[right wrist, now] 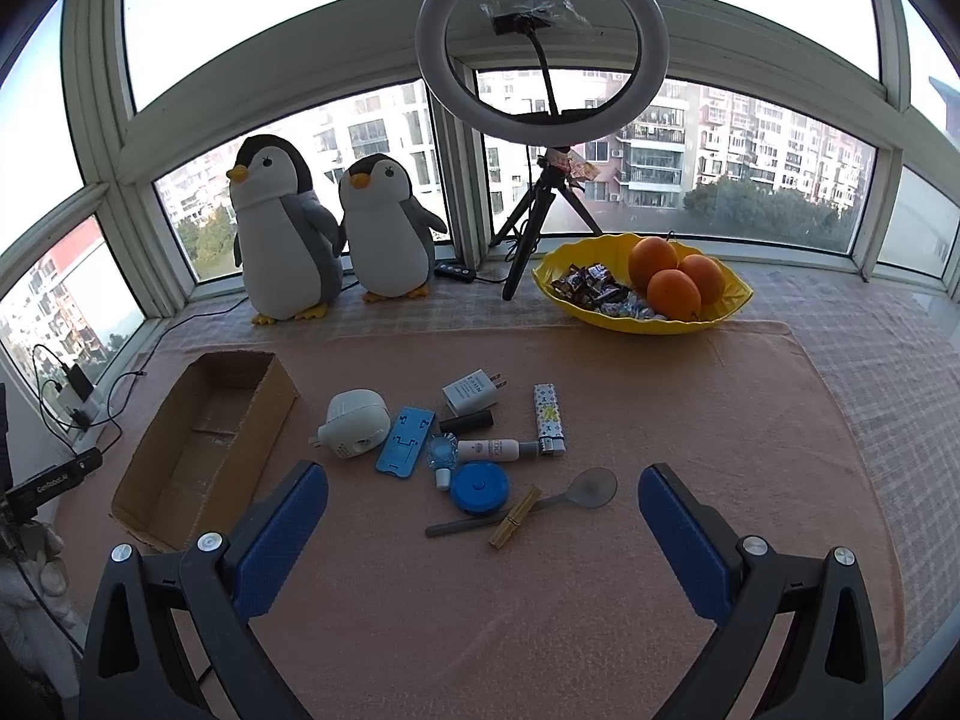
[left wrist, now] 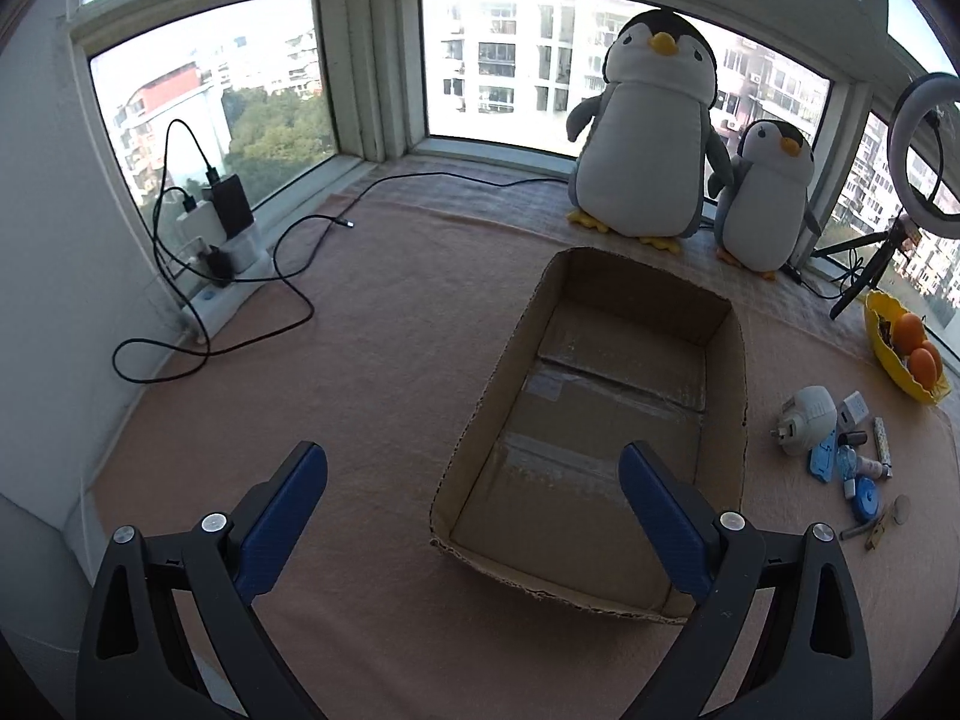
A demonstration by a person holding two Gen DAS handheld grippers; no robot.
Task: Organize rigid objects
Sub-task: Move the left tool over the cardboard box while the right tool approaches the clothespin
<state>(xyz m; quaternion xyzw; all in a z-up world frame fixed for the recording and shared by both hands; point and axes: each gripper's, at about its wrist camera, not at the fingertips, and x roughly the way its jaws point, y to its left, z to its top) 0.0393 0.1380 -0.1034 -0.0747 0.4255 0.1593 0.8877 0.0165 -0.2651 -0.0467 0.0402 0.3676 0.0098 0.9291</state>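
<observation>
An open cardboard box lies empty on the pink cloth. Right of it sits a cluster of small items: a white round plug-in device, a blue flat holder, a white charger, a patterned lighter, a white tube, a blue round tape measure, a grey spoon and a wooden clothespin. My left gripper hovers open near the box's front left. My right gripper is open, just short of the spoon and clothespin.
Two plush penguins stand by the window. A ring light on a tripod and a yellow bowl with oranges and sweets stand at the back right. Chargers and black cables lie at the left wall.
</observation>
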